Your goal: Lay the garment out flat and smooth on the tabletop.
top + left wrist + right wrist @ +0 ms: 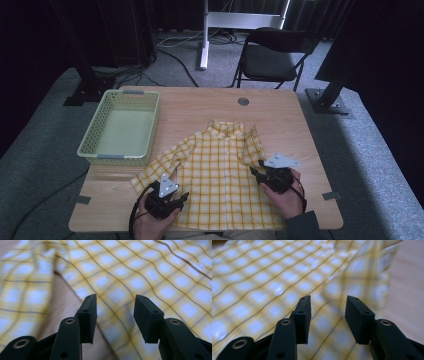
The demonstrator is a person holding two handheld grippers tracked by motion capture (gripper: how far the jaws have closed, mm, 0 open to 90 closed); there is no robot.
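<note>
A yellow and white checked shirt [220, 170] lies spread on the wooden table [200, 107], collar toward the far side. At the shirt's near left, by the left sleeve, my left gripper [179, 199] stands open just above the cloth [140, 277], with nothing between its jaws [116, 317]. Over the shirt's right edge, below the folded right sleeve, my right gripper [255, 175] is open too. In the right gripper view the checked cloth [262, 285] lies under the parted jaws [327, 318] and bare table shows at the right.
A pale green plastic basket [122, 127] stands at the table's far left, with nothing in it. A dark folding chair [272, 57] and a white stand [205, 35] are beyond the far edge. Bare wood lies between basket and shirt.
</note>
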